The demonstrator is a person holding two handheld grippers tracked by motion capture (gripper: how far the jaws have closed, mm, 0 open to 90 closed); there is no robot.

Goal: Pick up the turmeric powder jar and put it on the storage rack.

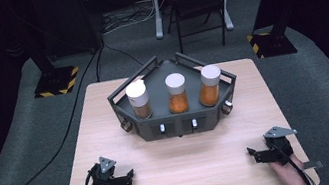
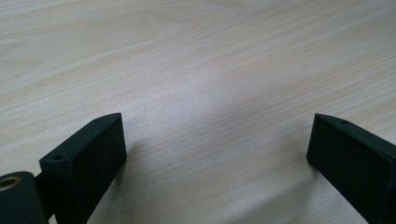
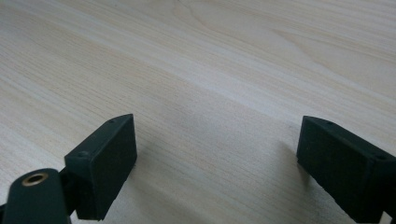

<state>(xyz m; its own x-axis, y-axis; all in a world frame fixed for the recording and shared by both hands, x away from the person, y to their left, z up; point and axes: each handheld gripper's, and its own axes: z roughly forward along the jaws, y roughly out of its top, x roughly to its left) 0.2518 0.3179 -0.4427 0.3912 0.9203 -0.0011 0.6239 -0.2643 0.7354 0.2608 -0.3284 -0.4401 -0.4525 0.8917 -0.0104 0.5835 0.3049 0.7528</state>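
A dark grey angular rack stands at the far middle of the light wood table. In it stand three white-capped jars: a brown-filled one on the left, an orange one in the middle and another orange one on the right. My left gripper rests near the table's front left, held by a hand, its jaws wide apart over bare wood. My right gripper rests near the front right, also open with nothing between its fingers.
The rack's front face carries two small white tabs. Beyond the table are a folding chair, a stand's legs and two black bases with yellow-striped edges on grey carpet. Cables trail across the floor at the left.
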